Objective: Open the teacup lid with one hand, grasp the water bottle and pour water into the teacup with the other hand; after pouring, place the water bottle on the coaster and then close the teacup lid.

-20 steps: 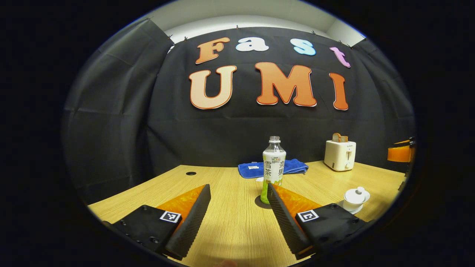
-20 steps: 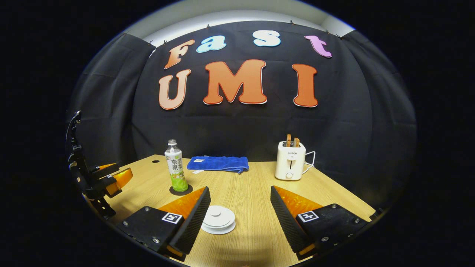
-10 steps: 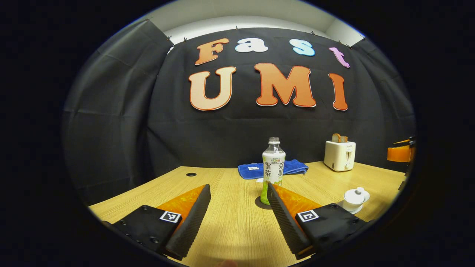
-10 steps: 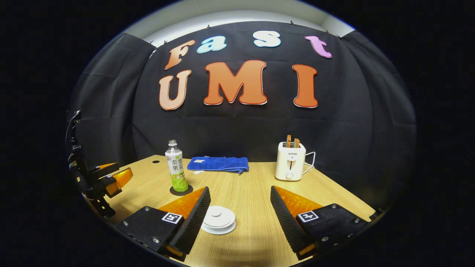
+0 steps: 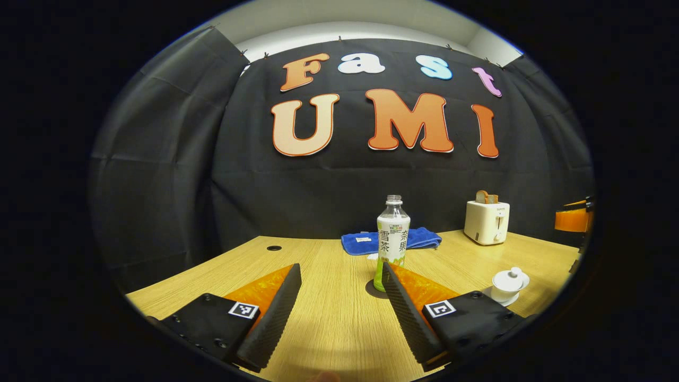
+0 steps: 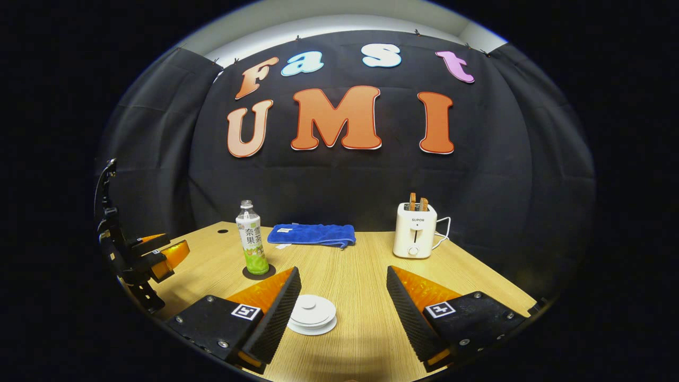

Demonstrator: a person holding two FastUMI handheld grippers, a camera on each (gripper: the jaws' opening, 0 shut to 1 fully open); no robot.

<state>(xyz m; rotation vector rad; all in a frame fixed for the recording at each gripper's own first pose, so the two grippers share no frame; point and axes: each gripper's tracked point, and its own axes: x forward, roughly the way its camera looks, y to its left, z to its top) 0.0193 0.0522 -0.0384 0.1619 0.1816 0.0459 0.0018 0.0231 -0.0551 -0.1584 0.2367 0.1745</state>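
While the lidded teacup (image 6: pixel 312 313) sits on the table (image 6: pixel 360 286) beside the right gripper's (image 6: pixel 344 313) near finger, the water bottle (image 6: pixel 251 240) stands upright on its dark coaster (image 6: pixel 259 272) farther left; both the right gripper and the left gripper (image 5: pixel 342 313) are spread wide, holding nothing; a blue towel (image 6: pixel 312 234) and toaster (image 6: pixel 415 228) stand behind.

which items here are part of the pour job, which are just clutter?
Job: water bottle, coaster under it, lidded teacup, left gripper, right gripper, both open.
Clutter: blue towel, toaster with toast, table.
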